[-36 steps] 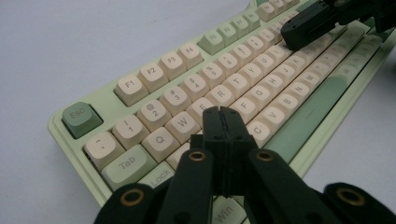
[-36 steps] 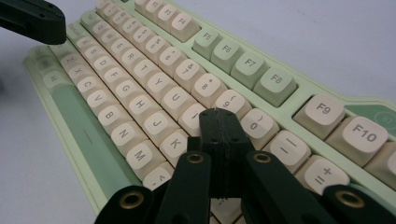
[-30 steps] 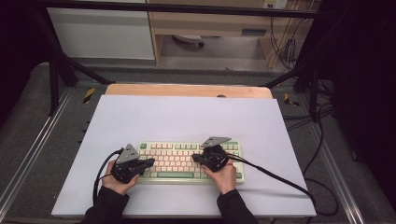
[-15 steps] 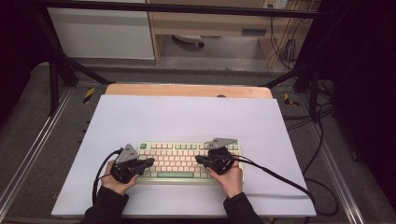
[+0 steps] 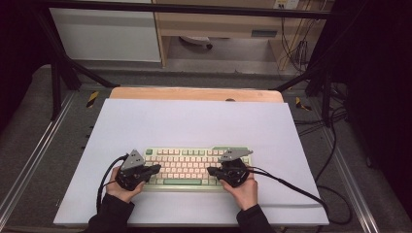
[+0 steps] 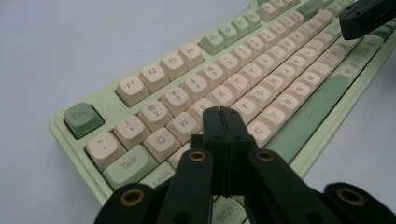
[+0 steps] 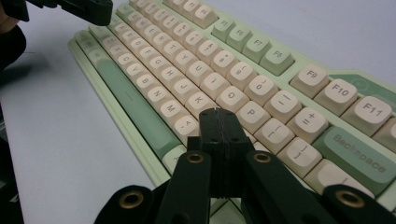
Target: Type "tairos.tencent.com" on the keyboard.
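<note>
A pale green keyboard (image 5: pixel 189 162) with cream keys lies on the white table top (image 5: pixel 194 121) near its front edge. My left gripper (image 5: pixel 156 168) hovers over the keyboard's left end, jaws shut with nothing between them. In the left gripper view its tips (image 6: pixel 223 113) sit just above the W, E and S keys of the keyboard (image 6: pixel 177 79). My right gripper (image 5: pixel 211 171) is over the right half, also shut and empty. Its tips (image 7: pixel 215 114) hang near the L and P keys of the keyboard (image 7: pixel 187 60). Each gripper view also catches the other gripper farther off.
A wooden board edge (image 5: pixel 194 93) runs along the table's far side. Black cables (image 5: pixel 291 184) trail from the grippers across the front right of the table. Metal frame rails (image 5: pixel 29 160) flank the table. Wide bare table top lies beyond the keyboard.
My right gripper has shifted slightly to the right and toward the front edge over the keyboard. The left gripper has stayed put. Both jaws remain shut.
</note>
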`<state>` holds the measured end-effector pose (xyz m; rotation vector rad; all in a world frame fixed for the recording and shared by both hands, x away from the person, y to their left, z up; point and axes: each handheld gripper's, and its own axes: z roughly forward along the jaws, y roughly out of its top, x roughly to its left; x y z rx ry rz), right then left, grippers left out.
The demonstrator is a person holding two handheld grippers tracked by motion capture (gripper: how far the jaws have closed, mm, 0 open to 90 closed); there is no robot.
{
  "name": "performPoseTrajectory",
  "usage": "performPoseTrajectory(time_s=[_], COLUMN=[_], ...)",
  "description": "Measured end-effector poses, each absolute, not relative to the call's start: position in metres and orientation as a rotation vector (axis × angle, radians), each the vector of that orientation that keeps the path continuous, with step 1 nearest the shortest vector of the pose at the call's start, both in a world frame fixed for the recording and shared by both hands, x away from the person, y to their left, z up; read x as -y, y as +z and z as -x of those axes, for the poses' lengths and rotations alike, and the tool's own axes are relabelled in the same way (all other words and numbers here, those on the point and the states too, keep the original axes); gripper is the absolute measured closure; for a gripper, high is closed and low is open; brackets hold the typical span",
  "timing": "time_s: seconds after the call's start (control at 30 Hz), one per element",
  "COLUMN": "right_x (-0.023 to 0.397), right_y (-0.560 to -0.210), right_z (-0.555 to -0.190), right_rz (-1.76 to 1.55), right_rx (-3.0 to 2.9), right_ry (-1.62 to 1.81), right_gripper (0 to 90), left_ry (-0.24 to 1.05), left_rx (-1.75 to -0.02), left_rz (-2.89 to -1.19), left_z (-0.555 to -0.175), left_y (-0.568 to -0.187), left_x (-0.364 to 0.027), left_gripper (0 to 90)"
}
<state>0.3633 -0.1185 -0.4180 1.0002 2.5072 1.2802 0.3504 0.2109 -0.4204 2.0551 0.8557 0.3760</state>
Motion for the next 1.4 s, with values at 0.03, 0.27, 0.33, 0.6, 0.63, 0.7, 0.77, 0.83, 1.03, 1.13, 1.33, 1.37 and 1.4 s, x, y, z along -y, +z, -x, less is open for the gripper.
performPoseTrajectory(time_s=[0.03, 0.27, 0.33, 0.6, 0.63, 0.7, 0.77, 0.83, 1.03, 1.13, 1.33, 1.37, 1.4], right_x=[0.118, 0.117, 0.117, 0.114, 0.114, 0.113, 0.113, 0.113, 0.113, 0.113, 0.113, 0.113, 0.113], right_y=[-0.418, -0.42, -0.42, -0.423, -0.424, -0.425, -0.426, -0.427, -0.426, -0.427, -0.426, -0.426, -0.426], right_z=[-0.363, -0.36, -0.359, -0.359, -0.359, -0.359, -0.359, -0.36, -0.36, -0.359, -0.359, -0.359, -0.359], right_rz=[-1.001, -0.987, -0.988, -0.988, -0.984, -0.991, -0.992, -0.985, -0.985, -0.983, -0.981, -0.984, -0.983], right_rx=[-2.51, -2.52, -2.52, -2.528, -2.531, -2.535, -2.539, -2.537, -2.538, -2.538, -2.537, -2.538, -2.538], right_ry=[1.284, 1.273, 1.277, 1.282, 1.281, 1.275, 1.272, 1.274, 1.276, 1.276, 1.277, 1.276, 1.277], right_gripper=[90.0, 90.0, 90.0, 90.0, 90.0, 90.0, 90.0, 90.0, 90.0, 90.0, 90.0, 90.0, 90.0], left_ry=[0.375, 0.373, 0.371, 0.369, 0.369, 0.369, 0.369, 0.369, 0.372, 0.376, 0.383, 0.384, 0.384], left_rx=[-0.854, -0.843, -0.845, -0.845, -0.846, -0.845, -0.845, -0.844, -0.848, -0.855, -0.866, -0.867, -0.87], left_rz=[-2.057, -2.07, -2.071, -2.072, -2.071, -2.072, -2.072, -2.073, -2.077, -2.085, -2.094, -2.094, -2.095], left_z=[-0.351, -0.351, -0.351, -0.351, -0.351, -0.351, -0.351, -0.351, -0.353, -0.355, -0.359, -0.359, -0.36], left_y=[-0.421, -0.422, -0.423, -0.423, -0.423, -0.423, -0.423, -0.423, -0.425, -0.427, -0.43, -0.431, -0.431], left_x=[-0.21, -0.207, -0.206, -0.207, -0.207, -0.207, -0.207, -0.207, -0.205, -0.203, -0.201, -0.201, -0.201], left_gripper=[89.9, 90.0, 89.9, 90.0, 89.9, 89.9, 90.0, 90.0, 90.0, 90.0, 90.0, 90.0, 90.0])
